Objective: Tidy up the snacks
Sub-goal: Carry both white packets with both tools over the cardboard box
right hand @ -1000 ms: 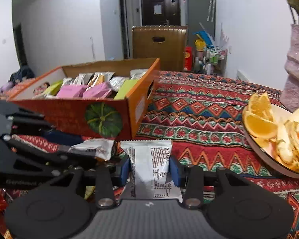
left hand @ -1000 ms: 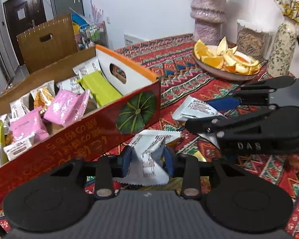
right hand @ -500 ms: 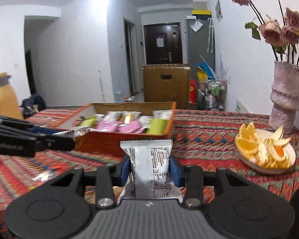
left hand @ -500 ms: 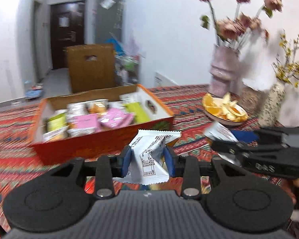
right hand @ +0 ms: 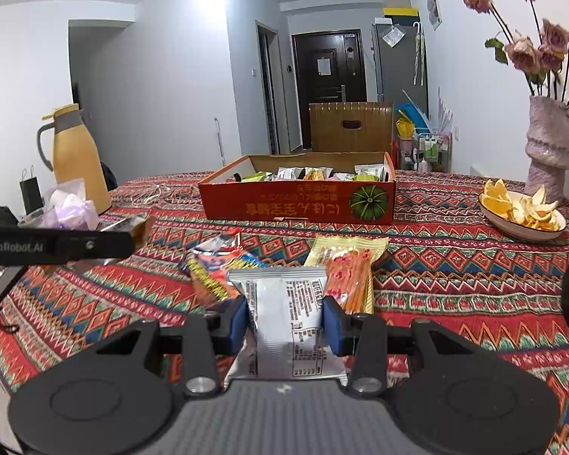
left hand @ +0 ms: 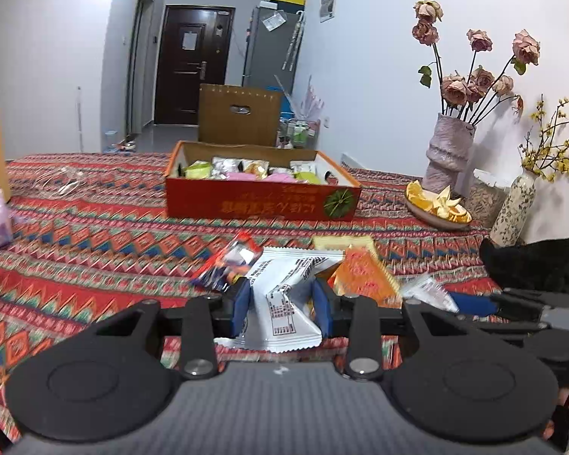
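Observation:
My left gripper (left hand: 282, 299) is shut on a crumpled white snack packet (left hand: 288, 295). My right gripper (right hand: 284, 320) is shut on a flat silver-white snack packet (right hand: 286, 314). Both are held above the patterned tablecloth, well back from the open orange cardboard box (left hand: 261, 199) that holds several snack packets; the box also shows in the right wrist view (right hand: 299, 203). Loose on the cloth lie a colourful packet (right hand: 218, 265) and an orange-yellow packet (right hand: 351, 269). The right gripper shows at the right edge of the left wrist view (left hand: 474, 303).
A plate of orange peel (right hand: 521, 210) and a vase of dried roses (right hand: 548, 148) stand at the right. A yellow thermos jug (right hand: 76, 157) and a crumpled bag (right hand: 70, 208) stand at the left. A black cloth (left hand: 535, 261) lies near the right edge.
Both grippers have pulled back from right beside the box to well away from it, each still holding its packet. The loose packets on the cloth have come into view.

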